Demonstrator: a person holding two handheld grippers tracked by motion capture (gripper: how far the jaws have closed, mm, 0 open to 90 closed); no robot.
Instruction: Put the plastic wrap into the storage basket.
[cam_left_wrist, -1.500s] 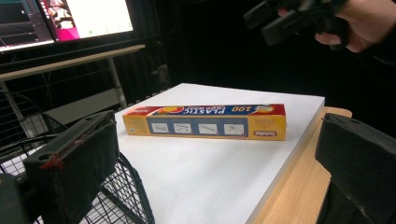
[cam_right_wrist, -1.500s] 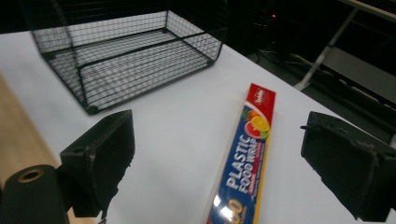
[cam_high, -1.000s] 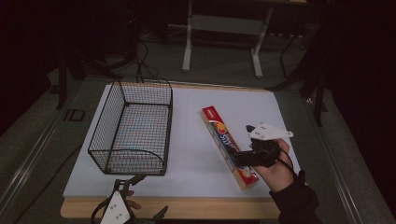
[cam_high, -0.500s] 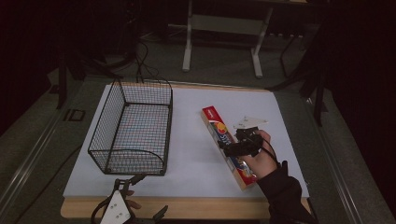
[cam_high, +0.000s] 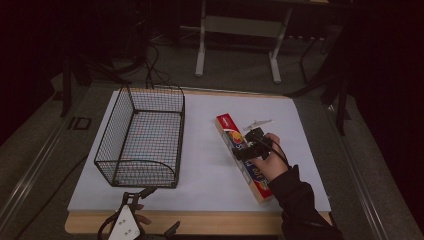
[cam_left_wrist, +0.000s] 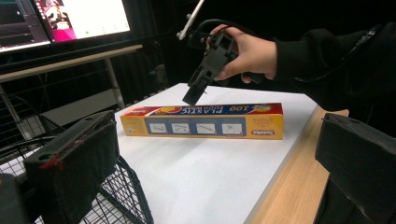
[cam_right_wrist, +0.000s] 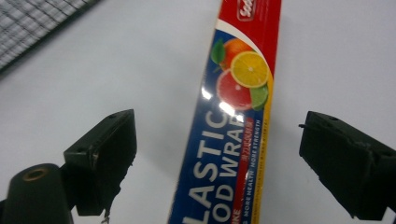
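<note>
- Right claw (cam_high: 246, 145) is hovering over the plastic wrap box (cam_high: 244, 156), jaws spread to either side and just now narrowing, no contact yet; probably lining up to pinch across its width.
- Box is lying flat on the white sheet (cam_high: 210, 165) covering the bench (cam_high: 220, 221), right of the wire basket (cam_high: 140, 137).
- Left claw (cam_high: 127, 220) is idling at the near edge, jaws spread, empty.
- Room is sitting dark; monitors (cam_left_wrist: 65, 18) are glowing behind.

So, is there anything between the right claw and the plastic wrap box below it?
Nothing visible. The right claw hangs open just above the plastic wrap box, one jaw on each side, with bare white table around. Its jaws have just been closing slightly.
</note>
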